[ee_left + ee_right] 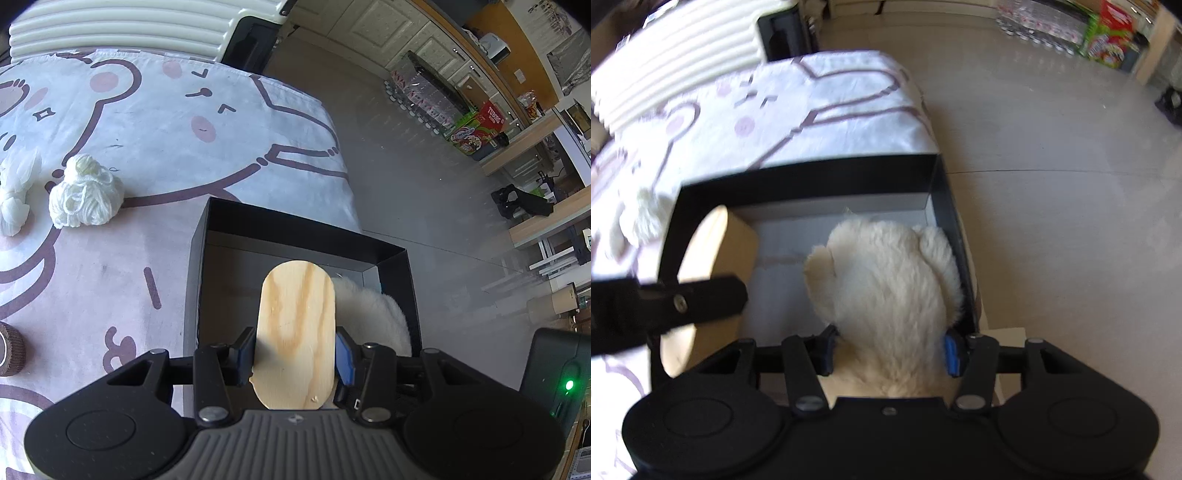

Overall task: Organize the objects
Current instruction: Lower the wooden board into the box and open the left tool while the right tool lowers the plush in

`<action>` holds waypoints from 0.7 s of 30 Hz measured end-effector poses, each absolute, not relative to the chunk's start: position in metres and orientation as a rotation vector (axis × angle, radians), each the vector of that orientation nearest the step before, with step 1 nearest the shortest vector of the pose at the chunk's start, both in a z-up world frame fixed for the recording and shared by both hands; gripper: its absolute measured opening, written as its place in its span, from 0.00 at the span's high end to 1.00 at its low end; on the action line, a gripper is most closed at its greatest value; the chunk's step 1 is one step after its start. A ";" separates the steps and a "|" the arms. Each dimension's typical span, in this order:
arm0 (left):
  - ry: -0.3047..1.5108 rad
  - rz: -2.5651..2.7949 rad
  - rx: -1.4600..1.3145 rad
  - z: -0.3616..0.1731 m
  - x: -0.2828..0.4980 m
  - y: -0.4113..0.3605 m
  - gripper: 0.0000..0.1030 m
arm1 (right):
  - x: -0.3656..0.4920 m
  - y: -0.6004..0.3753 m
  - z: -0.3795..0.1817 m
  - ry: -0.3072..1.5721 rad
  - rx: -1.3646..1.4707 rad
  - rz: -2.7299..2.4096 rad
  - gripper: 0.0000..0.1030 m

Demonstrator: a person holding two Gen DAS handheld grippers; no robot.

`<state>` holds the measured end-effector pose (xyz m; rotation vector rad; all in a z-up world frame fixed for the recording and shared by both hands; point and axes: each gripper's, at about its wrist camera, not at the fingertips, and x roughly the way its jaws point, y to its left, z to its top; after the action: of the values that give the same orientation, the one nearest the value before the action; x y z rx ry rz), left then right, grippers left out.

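Pink bear-print cloth (155, 122) covers the table. Only the left view shows white yarn (86, 195) at middle left. Left gripper (295, 360) pinches a wooden board (297, 332) over the black box (391, 254). Right gripper (888, 352) squeezes a fluffy white toy (890, 288) inside the box, lower middle.

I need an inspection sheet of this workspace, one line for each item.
Surface: table under white cloth with pink bear print.
Job's things: open black rectangular box; oval pale wooden board; fluffy white plush toy.
Clutter: white yarn ball, white crumpled pieces, brown ribbed cylinder, all outside the box.
Grippers: left claw clamps the board over the box; right claw clamps the toy.
Cables: nothing seen.
Surroundings: grey floor, colourful cartons.
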<state>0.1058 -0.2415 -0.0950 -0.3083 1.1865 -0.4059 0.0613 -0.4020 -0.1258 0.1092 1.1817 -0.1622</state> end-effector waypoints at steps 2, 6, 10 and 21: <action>1.196 -0.398 -0.309 -0.097 0.107 -0.241 0.56 | 0.061 -0.404 -0.124 1.183 0.123 -0.169 0.47; 1.211 -0.393 -0.314 -0.101 0.108 -0.241 0.56 | 0.058 -0.405 -0.116 1.204 0.136 -0.147 0.43; 1.218 -0.393 -0.308 -0.104 0.107 -0.245 0.56 | 0.051 -0.402 -0.101 1.192 0.100 -0.132 0.43; 1.251 -0.355 -0.241 -0.118 0.100 -0.267 0.56 | 0.037 -0.418 -0.083 1.179 0.137 -0.159 0.66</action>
<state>0.1002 -0.2666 -0.1176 -0.2411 1.2514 -0.3553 0.0373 -0.4184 -0.0831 0.1374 1.1793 -0.1593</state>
